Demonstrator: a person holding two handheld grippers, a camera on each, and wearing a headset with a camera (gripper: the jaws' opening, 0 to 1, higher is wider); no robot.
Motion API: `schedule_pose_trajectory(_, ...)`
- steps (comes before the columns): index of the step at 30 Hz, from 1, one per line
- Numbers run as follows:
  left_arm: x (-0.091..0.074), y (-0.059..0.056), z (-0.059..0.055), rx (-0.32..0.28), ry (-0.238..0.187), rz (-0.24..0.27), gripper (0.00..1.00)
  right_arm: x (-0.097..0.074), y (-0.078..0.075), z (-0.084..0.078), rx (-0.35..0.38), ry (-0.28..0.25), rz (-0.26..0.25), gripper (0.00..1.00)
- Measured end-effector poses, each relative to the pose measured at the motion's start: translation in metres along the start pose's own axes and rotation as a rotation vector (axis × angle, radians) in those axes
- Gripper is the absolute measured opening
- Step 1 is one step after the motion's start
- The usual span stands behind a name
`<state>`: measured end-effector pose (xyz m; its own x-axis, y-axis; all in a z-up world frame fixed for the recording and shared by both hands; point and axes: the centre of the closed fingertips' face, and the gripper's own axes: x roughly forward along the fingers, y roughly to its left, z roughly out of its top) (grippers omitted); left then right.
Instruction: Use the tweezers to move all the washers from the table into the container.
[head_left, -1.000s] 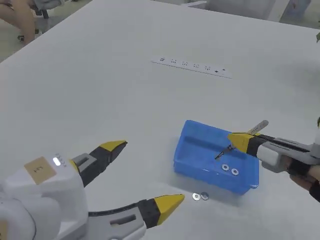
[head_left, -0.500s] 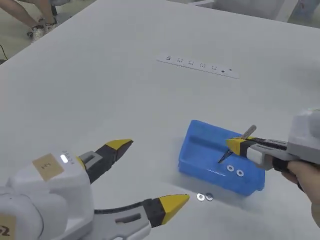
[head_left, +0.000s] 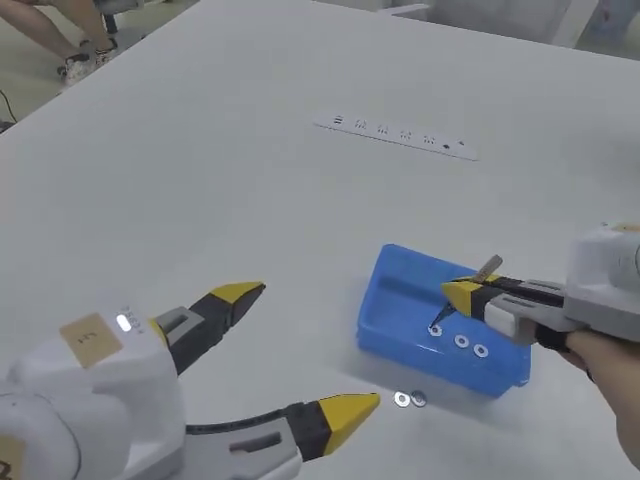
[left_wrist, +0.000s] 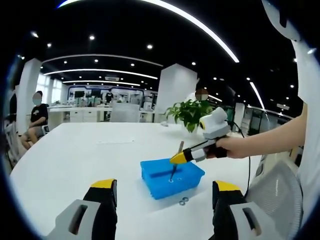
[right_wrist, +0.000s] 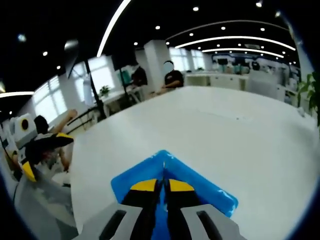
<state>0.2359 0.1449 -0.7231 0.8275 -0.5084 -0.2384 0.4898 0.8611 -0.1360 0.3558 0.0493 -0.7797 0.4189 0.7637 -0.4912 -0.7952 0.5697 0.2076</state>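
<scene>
Nearest the person, the left tool (head_left: 293, 350), white-bodied with black, yellow-tipped jaws, hovers over the white table (head_left: 200, 190). Its jaws are spread wide with nothing between them. It looks parked there to keep clear, since the job needs just one pair of tweezers.

Just beyond its right jaw, two small silver metal washers (head_left: 410, 399) lie side by side on the table, just beside the near wall of the shallow blue plastic container (head_left: 395, 300). They are what remains to be moved.

Inside the container, three more silver washers (head_left: 461, 341) lie in a loose row on the floor toward its near right side. The right tool (head_left: 462, 294) reaches in from the right, its jaws pinched narrow on the slim grey metal tweezers (head_left: 488, 268). It holds them tilted so that the dark tips point down at the leftmost washer. Whether the tips grip that washer or have let it go is too small to tell. Clamping the tweezers partway along lets the jaws squeeze them closed.

In my judgement the next move is a trip over the near wall for the pair outside.

Far across the table lies a long flat white strip (head_left: 400, 134) with small dark marks, well apart from the work.
</scene>
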Motion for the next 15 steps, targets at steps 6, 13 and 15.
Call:
schedule_pose_trajectory(6, 0.000, -0.001, -0.001, 0.002, 0.004, -0.008, 0.78, -0.013, 0.013, 0.013, -0.001, -0.047, 0.017, 0.03)
schedule_pose_trajectory(13, 0.000, 0.000, -0.001, 0.000, 0.003, -0.012, 0.78, -0.034, 0.035, 0.029, -0.011, -0.114, 0.051, 0.03)
schedule_pose_trajectory(15, 0.000, 0.000, -0.002, 0.004, 0.008, -0.013, 0.78, -0.039, 0.042, 0.030, -0.009, -0.125, 0.067, 0.03)
